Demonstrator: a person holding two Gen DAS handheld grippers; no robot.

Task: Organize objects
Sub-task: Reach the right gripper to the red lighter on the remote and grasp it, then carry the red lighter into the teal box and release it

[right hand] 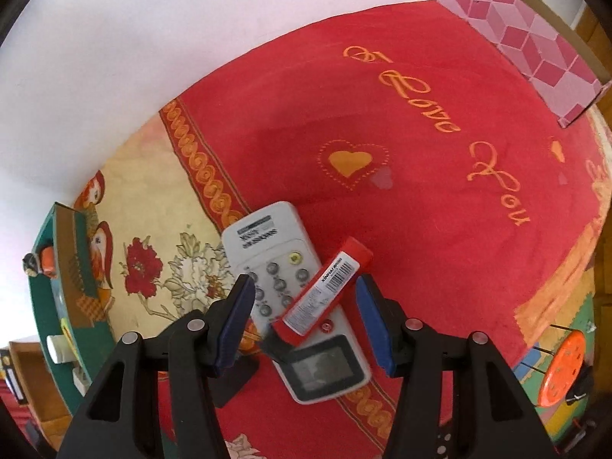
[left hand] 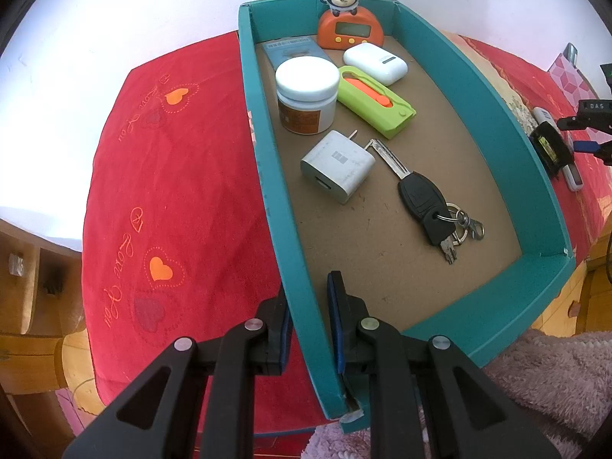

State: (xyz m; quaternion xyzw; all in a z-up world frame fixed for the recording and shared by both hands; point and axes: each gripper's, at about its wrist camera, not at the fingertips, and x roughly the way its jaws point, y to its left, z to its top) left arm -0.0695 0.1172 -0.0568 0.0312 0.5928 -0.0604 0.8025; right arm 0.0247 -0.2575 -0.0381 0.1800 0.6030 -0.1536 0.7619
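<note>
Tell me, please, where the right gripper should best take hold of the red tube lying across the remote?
Probably across the labelled middle of the red tube, coming from above. It lies slanted on the remote, raised off the cloth, and the open right gripper already straddles it, so its long sides seem free for the fingers.

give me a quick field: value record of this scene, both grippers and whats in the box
surface: red cloth with hearts and "Love You" lettering
container: teal box, open top
in box: monkey timer, white case, green case, white jar, white charger, car key
left gripper: fingers straddle the box's near wall, one inside, one outside
right gripper: open, above the remote
outside box: grey remote with a red tube lying across it
</note>
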